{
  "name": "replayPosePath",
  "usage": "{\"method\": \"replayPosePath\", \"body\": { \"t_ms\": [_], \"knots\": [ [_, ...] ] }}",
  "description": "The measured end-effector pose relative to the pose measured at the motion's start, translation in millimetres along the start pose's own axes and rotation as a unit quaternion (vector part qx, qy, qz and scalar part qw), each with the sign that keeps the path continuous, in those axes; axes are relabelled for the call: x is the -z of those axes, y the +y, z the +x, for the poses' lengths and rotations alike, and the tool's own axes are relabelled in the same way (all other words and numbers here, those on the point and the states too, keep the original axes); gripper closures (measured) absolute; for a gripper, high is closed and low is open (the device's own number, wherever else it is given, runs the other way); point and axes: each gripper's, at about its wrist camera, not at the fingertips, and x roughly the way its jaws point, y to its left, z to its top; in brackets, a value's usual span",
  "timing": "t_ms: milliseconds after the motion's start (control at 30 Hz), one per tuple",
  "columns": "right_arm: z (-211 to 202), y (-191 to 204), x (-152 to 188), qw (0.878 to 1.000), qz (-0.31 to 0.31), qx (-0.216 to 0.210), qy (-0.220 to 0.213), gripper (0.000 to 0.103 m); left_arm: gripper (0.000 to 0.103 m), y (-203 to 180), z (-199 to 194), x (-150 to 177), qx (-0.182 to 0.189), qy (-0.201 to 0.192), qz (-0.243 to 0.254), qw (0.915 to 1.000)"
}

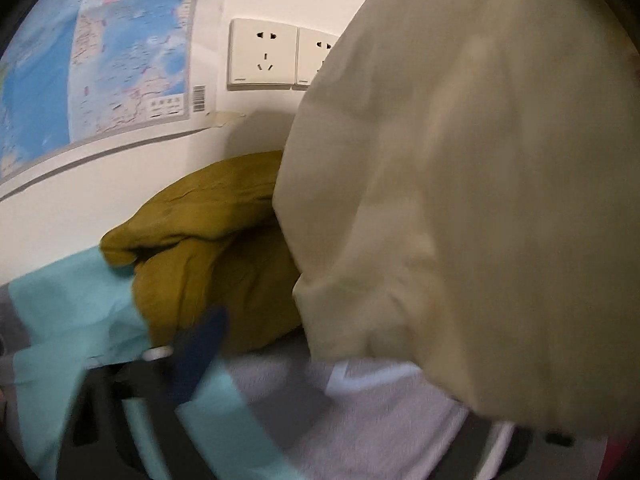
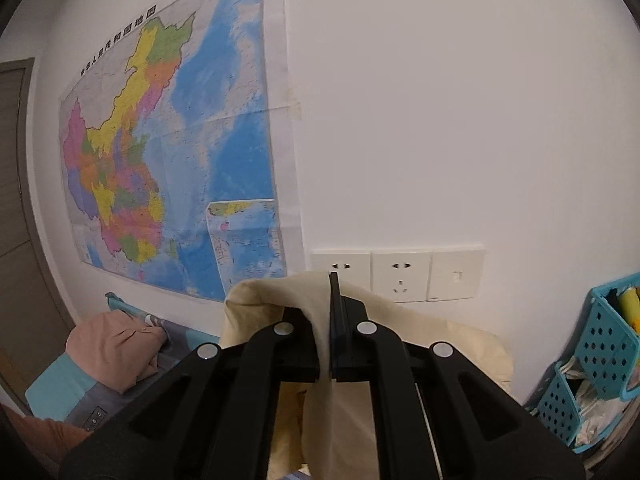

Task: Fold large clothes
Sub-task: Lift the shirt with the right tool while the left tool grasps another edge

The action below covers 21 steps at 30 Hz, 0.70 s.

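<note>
My right gripper [image 2: 325, 328] pinches the cream garment [image 2: 276, 300] aloft between its fingers; left fingers blurred, can't tell. Folding's barely begun, mustard garment [image 1: 208, 248] waiting beyond.

We counted: cream garment [image 2: 400, 320] 1 | mustard garment [image 1: 208, 256] 1 | pink garment [image 2: 116, 344] 1 | wall map [image 2: 168, 152] 1 | wall plates [image 2: 402, 276] 3 | blue baskets [image 2: 608, 320] 2

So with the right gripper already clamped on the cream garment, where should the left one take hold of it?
Probably on the garment's free left edge. In the left wrist view the cream garment hangs as a broad sheet, its left edge falling clear beside the mustard garment. Come in from the left, fingers straddling that edge, level with the right gripper. The left gripper is too blurred to read.
</note>
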Motion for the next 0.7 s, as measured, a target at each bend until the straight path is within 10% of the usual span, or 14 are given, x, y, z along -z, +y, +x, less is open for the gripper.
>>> {"method": "replayPosePath", "body": {
  "t_ms": [67,367,700],
  "knots": [
    [-11.2,-4.3,-1.9,1.000,0.008,0.003,-0.002,0.100,0.100,6.8,14.9,-8.6,0.000,0.020,-0.006,0.9998],
    [-155.3,12.9,-63.9,0.992,-0.035,0.036,-0.115,0.101,0.101,31.0,-100.6,-133.7,0.006,-0.135,0.000,0.9908],
    [-301.4,71.3,-84.6,0.979,-0.101,0.022,-0.175,0.101,0.100,4.3,-342.5,-193.5,-0.098,-0.309,0.068,0.9435]
  ]
}}
